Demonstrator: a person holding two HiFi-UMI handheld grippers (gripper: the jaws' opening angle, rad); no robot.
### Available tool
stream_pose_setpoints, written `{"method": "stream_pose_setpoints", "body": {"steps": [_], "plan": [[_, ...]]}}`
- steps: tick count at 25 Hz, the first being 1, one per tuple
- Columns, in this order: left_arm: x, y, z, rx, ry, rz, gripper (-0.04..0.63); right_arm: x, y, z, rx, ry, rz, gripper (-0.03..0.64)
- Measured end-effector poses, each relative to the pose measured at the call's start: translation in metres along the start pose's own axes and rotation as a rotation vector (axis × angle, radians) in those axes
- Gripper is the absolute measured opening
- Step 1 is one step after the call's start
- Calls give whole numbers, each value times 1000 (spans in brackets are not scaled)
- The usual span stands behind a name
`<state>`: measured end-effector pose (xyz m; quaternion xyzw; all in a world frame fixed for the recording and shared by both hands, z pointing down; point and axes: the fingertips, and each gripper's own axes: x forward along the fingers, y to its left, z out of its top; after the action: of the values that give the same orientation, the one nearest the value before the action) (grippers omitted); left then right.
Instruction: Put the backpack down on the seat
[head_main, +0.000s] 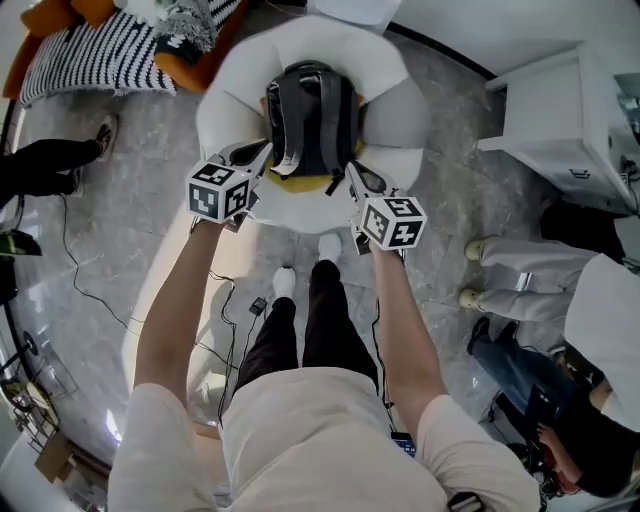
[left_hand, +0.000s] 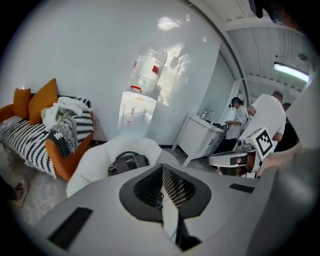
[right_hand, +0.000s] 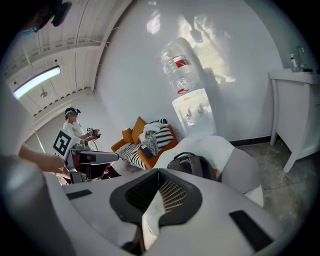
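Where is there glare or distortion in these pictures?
Head view: even light and sharp, with one bright sheen on the marble floor. Left gripper view: strong fisheye bending, black corners, and glare patches on the wall above the water bottle. Right gripper view: the same bending, plus a glowing ceiling lamp.

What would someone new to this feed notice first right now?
The dark backpack resting in the white armchair, at the top centre of the head view, draws the eye first. Next come the left hand-held gripper and right hand-held gripper, each with its marker cube. They flank the backpack near the seat's front, jaws together with nothing between them. A striped cushion lies at the top left.
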<state>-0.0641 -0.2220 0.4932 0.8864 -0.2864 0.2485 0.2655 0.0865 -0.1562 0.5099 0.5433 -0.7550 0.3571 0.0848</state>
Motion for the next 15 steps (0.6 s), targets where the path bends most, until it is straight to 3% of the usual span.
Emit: {"method": "stream_pose_setpoints", "body": {"steps": [12,15], "plan": [[-116,-43,22,-6,-131,10,17,-98,51,14,-18,-80,-38,25],[-133,-54,23,42,-141,23,17,-113,66,14,-34,-85,-46,24]]}}
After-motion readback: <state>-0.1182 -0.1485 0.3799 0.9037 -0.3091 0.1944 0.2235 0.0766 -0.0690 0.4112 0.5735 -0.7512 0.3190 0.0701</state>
